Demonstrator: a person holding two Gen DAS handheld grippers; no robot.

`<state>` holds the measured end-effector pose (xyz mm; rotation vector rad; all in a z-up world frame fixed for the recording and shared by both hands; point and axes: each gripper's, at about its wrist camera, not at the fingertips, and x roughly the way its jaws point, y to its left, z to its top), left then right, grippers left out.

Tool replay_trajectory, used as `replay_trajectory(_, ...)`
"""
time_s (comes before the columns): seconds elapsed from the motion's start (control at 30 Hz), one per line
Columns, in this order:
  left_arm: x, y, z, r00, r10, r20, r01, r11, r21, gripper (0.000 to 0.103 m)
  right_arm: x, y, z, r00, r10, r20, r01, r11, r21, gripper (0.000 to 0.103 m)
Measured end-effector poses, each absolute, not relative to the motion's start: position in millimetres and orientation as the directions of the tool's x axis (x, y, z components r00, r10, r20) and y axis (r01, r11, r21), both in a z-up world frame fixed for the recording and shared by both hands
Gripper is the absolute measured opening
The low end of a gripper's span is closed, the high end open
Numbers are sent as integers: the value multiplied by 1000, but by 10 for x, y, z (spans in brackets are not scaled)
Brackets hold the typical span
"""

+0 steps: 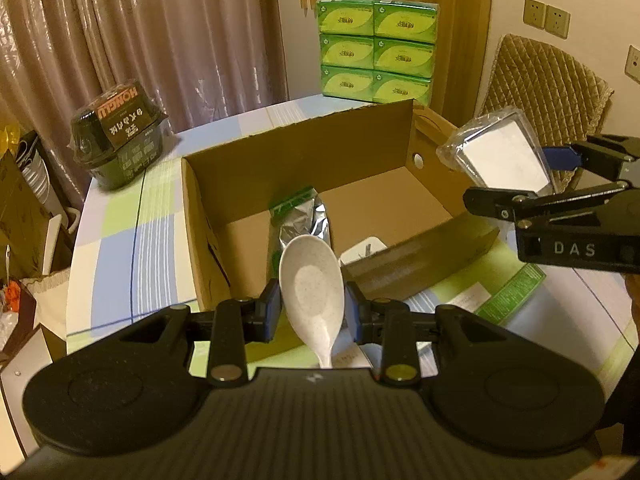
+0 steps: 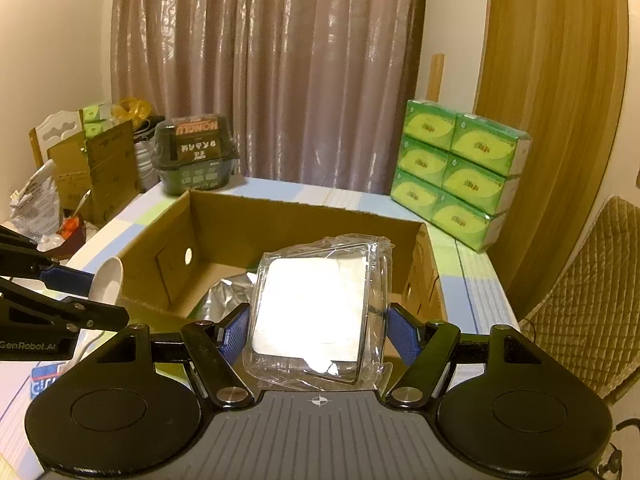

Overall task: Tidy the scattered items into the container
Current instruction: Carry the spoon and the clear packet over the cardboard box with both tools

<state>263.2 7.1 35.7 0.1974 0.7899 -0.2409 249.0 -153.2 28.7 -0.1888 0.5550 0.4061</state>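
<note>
Over box | spoon bowl-forward, handle toward camera | left fingers clamped

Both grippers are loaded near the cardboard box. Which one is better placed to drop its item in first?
Probably right. The right gripper holds the clear plastic case already past the cardboard box rim. The left gripper grips the white spoon outside the near wall.

spoon handle end hidden | foil pouch partly behind spoon
</note>
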Motion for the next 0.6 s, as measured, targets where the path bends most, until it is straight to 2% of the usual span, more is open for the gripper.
replay_trajectory(0.6, 2988, -18, 311, 666, -149, -731, 317, 944, 96, 28, 2844, -1562, 239, 770, 314, -555, -408, 912, -50, 69)
